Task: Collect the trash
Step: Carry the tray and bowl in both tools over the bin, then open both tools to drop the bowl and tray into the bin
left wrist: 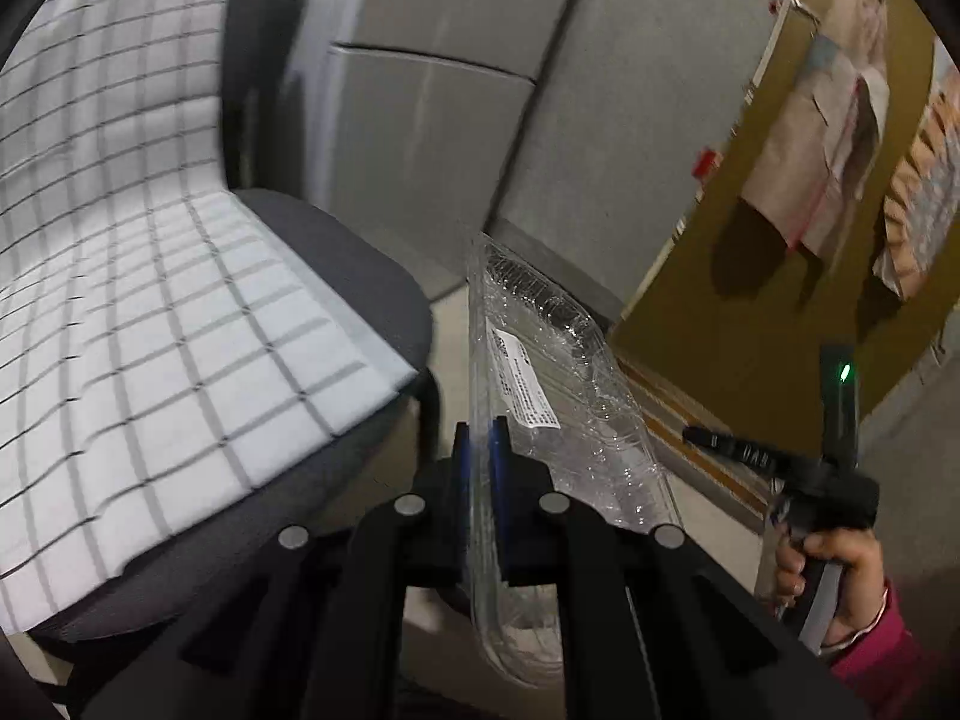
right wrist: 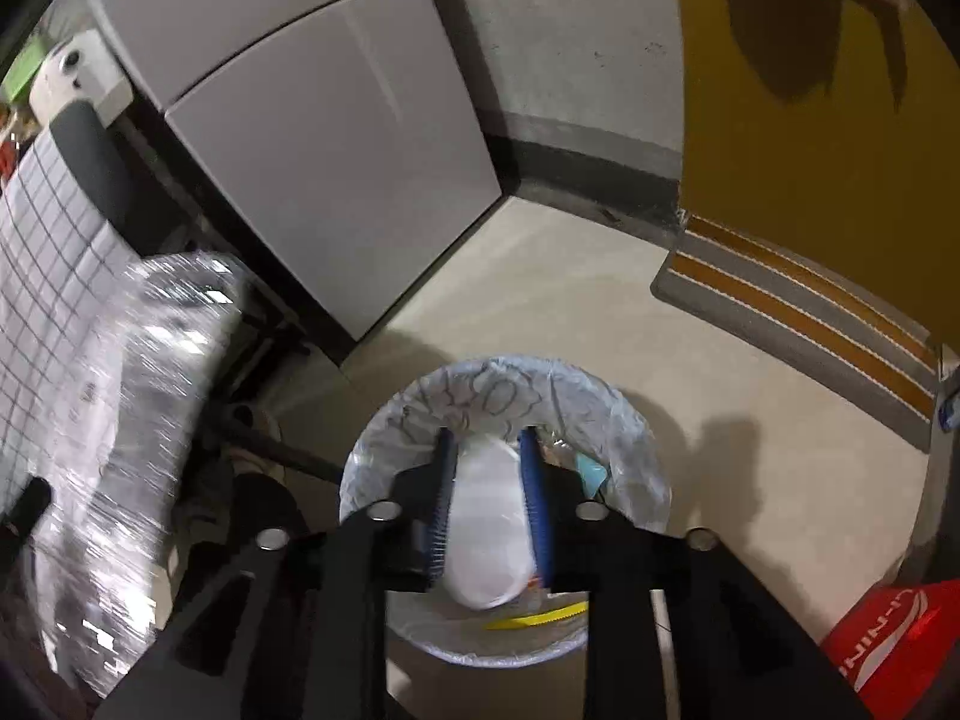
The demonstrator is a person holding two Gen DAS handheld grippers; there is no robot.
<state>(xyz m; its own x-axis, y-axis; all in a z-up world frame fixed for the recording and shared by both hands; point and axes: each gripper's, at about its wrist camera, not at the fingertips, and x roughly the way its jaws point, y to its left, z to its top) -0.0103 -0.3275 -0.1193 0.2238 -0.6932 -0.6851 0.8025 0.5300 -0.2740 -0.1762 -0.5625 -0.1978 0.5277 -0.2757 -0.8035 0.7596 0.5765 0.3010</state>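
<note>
Clamping a clear plastic tray (left wrist: 540,360), the left gripper (left wrist: 480,444) has its two blue pads closed tight on the thin edge of it, near the lower middle of the left wrist view. The tray is transparent and crinkled, it carries a white label (left wrist: 525,381) with small print, and it stretches from the pads up toward the centre of the frame. At the left of this frame stands a grey chair (left wrist: 360,276) covered by a white cushion with a dark grid pattern (left wrist: 138,300). At the lower right, a hand (left wrist: 834,576) in a pink sleeve holds the handle of the right gripper. In the right wrist view, the right gripper (right wrist: 486,480) hangs over a round trash bin (right wrist: 636,450) lined with a pale plastic bag, at the lower middle of the frame. A white rounded piece of trash (right wrist: 486,528) sits between its blue pads; the jaws stand partly apart, and it is hard to tell whether the pads press on the piece. Inside the bin lie a yellow strip (right wrist: 540,618) and a light blue scrap (right wrist: 591,471). The same clear tray appears blurred at the left of this frame. A red bag with white letters (right wrist: 888,642) lies at the lower right, and a striped mat (right wrist: 798,312) lies on the pale floor (right wrist: 570,288) by the yellow wall.
</note>
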